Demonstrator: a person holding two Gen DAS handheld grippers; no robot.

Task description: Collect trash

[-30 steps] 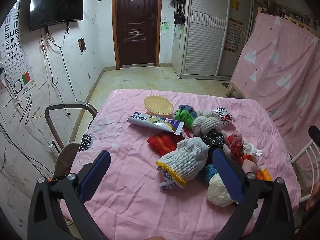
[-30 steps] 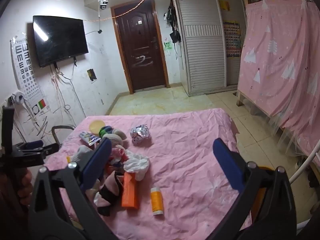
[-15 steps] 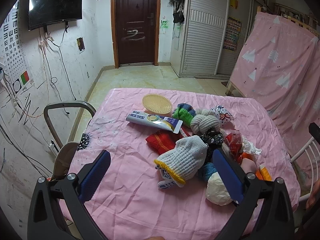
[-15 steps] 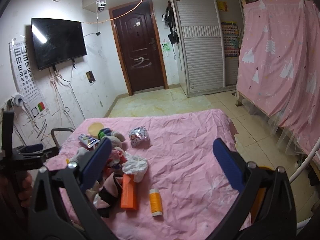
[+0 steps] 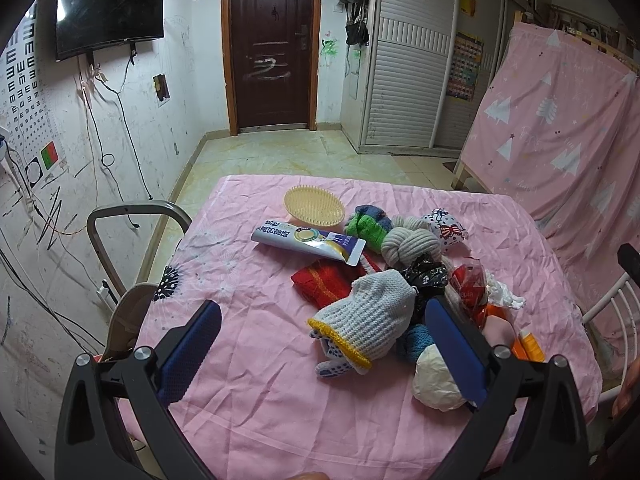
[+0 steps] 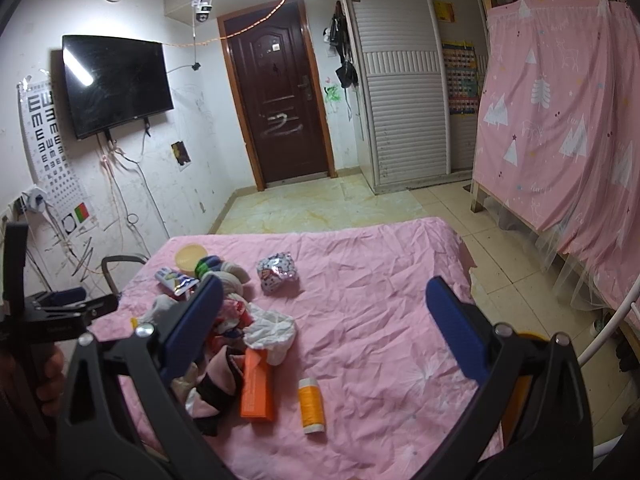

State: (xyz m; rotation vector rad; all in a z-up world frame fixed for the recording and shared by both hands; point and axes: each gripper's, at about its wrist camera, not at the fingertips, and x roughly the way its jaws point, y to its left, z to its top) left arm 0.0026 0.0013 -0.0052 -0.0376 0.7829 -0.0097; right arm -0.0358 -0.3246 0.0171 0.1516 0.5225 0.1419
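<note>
Both claws are held wide apart over the pink-sheeted table (image 6: 380, 304), nothing gripped: left gripper (image 5: 320, 316), right gripper (image 6: 324, 300). The trash is heaped on the table's left side (crumpled white tissue (image 6: 270, 330), orange box (image 6: 257, 386), toothpaste tube (image 5: 308, 240)).

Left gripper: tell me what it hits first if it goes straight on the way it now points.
Probably the grey knit glove, which lies nearest between the open fingers of the left gripper. The red cloth sits just behind it. Depth is hard to judge in this fisheye view.
</note>
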